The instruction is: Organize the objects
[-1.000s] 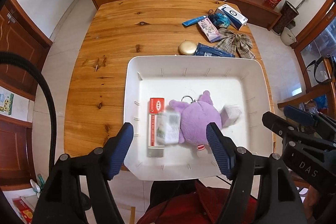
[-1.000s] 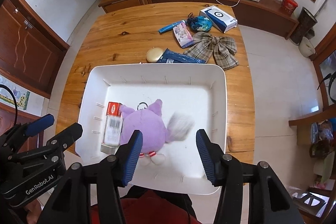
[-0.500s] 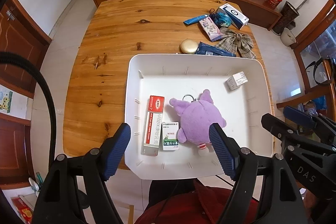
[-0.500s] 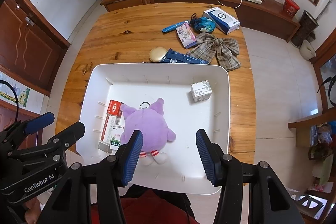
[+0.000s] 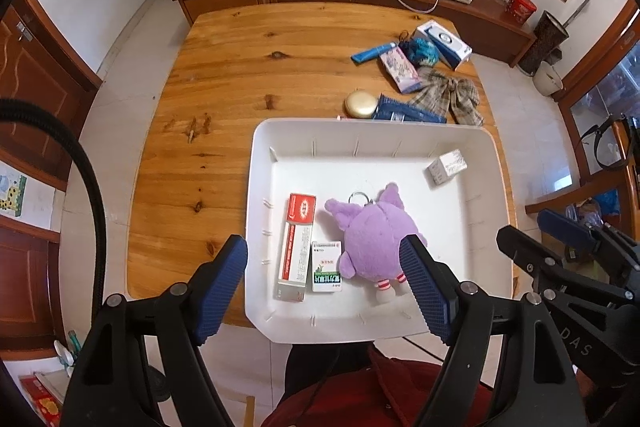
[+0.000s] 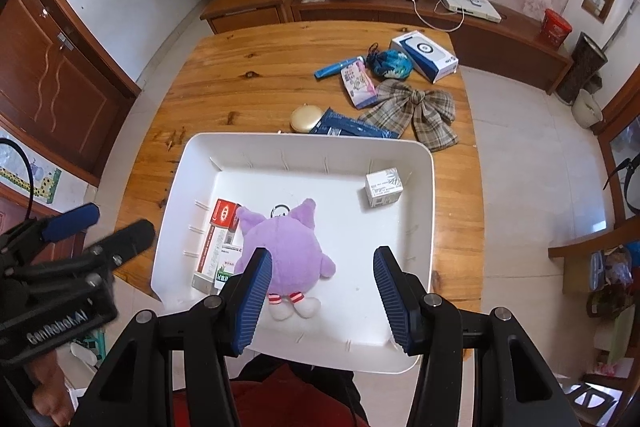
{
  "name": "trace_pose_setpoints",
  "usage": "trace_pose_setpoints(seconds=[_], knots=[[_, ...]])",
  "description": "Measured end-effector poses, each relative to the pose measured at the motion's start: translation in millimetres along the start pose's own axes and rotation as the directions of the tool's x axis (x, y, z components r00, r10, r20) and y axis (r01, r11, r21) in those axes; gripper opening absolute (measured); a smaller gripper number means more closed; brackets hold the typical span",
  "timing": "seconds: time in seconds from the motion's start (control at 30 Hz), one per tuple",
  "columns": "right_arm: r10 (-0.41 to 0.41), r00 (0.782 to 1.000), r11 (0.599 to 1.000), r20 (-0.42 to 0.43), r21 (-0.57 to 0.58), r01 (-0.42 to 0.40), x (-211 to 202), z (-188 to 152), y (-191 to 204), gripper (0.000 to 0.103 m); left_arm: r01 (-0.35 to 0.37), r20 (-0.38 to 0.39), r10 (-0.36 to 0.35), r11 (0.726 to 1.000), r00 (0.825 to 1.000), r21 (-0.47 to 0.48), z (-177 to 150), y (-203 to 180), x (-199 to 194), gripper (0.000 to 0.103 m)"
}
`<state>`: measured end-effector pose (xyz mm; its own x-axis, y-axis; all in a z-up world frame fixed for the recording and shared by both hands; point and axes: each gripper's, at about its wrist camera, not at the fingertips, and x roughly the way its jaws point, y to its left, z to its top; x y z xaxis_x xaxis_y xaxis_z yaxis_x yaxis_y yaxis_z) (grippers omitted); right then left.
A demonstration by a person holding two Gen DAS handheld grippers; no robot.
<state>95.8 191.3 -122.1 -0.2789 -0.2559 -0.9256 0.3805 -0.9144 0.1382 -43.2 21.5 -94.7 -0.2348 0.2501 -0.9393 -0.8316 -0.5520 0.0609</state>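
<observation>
Seen from above a wooden bench [image 5: 248, 75], the left tool [image 5: 324, 291] hangs with its blue-padded jaws spread wide and empty over the near left part of a white tray [image 5: 256, 163]. Inside the tray, from left to right, lie a long red-and-white box [image 5: 297, 247], a small green-and-white box [image 5: 327, 266] touching its side, a purple plush toy [image 5: 374, 243] with a key ring, and, well apart in the far right corner, a small white box [image 5: 447, 167]. The right tool [image 6: 320, 287] is likewise open and carries nothing, poised over the tray's near edge beside the plush. Beyond the tray, still on the bench, wait a gold round case [image 6: 306, 119], a blue packet [image 6: 352, 129], a pink packet [image 6: 359, 89], a blue tube [image 6: 338, 67], a plaid bow [image 6: 416, 111], a teal pouch [image 6: 390, 65] and a white-and-blue box [image 6: 424, 57]. Four items appear stowed; the next move likely calls for reaching past the tray's far rim to close on one of those.
</observation>
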Motion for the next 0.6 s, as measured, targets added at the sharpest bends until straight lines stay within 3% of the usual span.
trace_pose_setpoints(seconds=[0.6], knots=[[0.051,0.994,0.998,0.102,-0.048,-0.046,-44,15,-41,0.054,-0.084,0.138,0.084,0.996,0.987,-0.002,35,-2,-69,0.081]])
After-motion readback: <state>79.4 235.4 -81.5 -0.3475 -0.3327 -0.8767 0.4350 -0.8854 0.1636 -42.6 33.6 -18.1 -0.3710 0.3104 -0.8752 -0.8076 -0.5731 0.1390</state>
